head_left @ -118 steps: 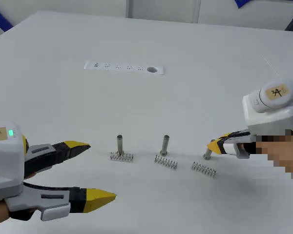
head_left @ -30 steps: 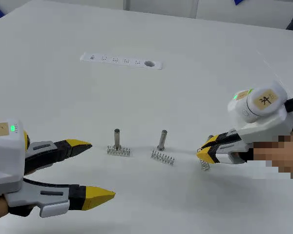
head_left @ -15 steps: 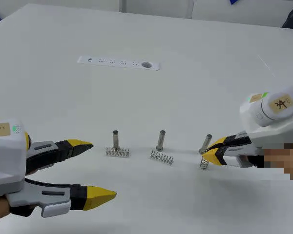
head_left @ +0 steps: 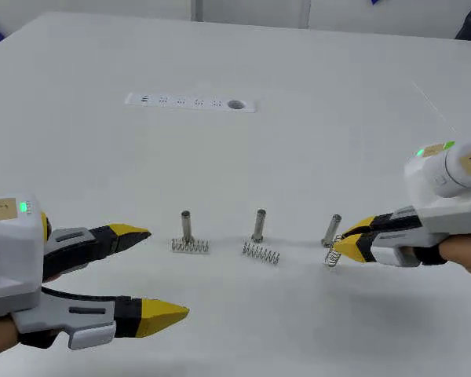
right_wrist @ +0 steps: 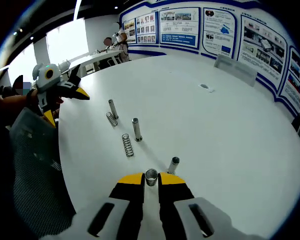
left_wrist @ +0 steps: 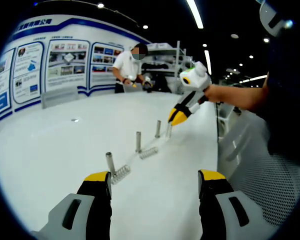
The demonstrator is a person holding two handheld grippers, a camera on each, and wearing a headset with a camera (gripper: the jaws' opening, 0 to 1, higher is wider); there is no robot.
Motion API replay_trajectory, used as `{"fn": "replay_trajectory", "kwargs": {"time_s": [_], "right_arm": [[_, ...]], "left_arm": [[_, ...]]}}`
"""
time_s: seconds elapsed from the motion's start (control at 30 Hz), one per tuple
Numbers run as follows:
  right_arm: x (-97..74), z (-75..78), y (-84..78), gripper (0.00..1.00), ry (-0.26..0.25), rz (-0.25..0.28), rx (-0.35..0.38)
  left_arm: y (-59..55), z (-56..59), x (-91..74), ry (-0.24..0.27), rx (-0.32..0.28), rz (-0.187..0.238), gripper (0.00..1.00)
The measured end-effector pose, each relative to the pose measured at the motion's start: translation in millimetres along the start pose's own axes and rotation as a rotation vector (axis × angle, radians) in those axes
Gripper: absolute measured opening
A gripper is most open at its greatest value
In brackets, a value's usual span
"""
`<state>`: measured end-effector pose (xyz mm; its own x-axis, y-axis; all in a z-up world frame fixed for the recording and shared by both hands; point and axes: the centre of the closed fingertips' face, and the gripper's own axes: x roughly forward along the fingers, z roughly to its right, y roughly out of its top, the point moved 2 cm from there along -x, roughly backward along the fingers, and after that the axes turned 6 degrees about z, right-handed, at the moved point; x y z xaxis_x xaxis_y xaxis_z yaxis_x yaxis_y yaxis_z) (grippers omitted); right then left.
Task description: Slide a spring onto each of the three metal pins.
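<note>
Three upright metal pins stand in a row on the white table: left pin (head_left: 186, 223), middle pin (head_left: 259, 225), right pin (head_left: 332, 229). A spring (head_left: 190, 246) lies in front of the left pin and another spring (head_left: 261, 253) in front of the middle pin. My right gripper (head_left: 339, 248) is shut on the third spring (head_left: 330, 256), held on end just beside the right pin's base; in the right gripper view this spring (right_wrist: 150, 176) sits between the yellow tips, in front of the pin (right_wrist: 173, 165). My left gripper (head_left: 153, 273) hovers open at the lower left, holding nothing.
A white power strip (head_left: 191, 102) lies flat on the far side of the table. The table's front edge (left_wrist: 215, 150) runs close to the pins. People stand at another bench in the background of both gripper views.
The third spring lay flat by the right pin; the right gripper now holds it on end. The right gripper has drawn back to the right, uncovering the right pin. The left gripper stays put.
</note>
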<state>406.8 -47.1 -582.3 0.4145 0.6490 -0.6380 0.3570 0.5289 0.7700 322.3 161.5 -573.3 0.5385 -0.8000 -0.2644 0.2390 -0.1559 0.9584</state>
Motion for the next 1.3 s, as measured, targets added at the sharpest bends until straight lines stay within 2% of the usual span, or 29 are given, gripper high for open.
{"fn": "replay_trajectory", "kwargs": {"time_s": [0.3,0.5,0.87,1.3], "right_arm": [[-17.3,6.6,33.5,0.12,-0.021,0.053,-0.037],[-19.9,16.4,48.5,0.12,-0.047,0.068,-0.057],[-11.5,25.1,44.7,0.12,-0.063,0.033,-0.047],[-4.7,30.7,38.7,0.12,-0.063,0.011,-0.037]], "left_arm": [[-0.1,-1.5,-1.1,0.007,-0.004,0.009,0.72],[-2.5,-1.8,-2.4,0.009,-0.010,0.016,0.72],[-8.6,-4.2,-4.3,0.014,-0.028,0.023,0.72],[-9.4,-6.0,-4.2,0.013,-0.033,0.022,0.72]]}}
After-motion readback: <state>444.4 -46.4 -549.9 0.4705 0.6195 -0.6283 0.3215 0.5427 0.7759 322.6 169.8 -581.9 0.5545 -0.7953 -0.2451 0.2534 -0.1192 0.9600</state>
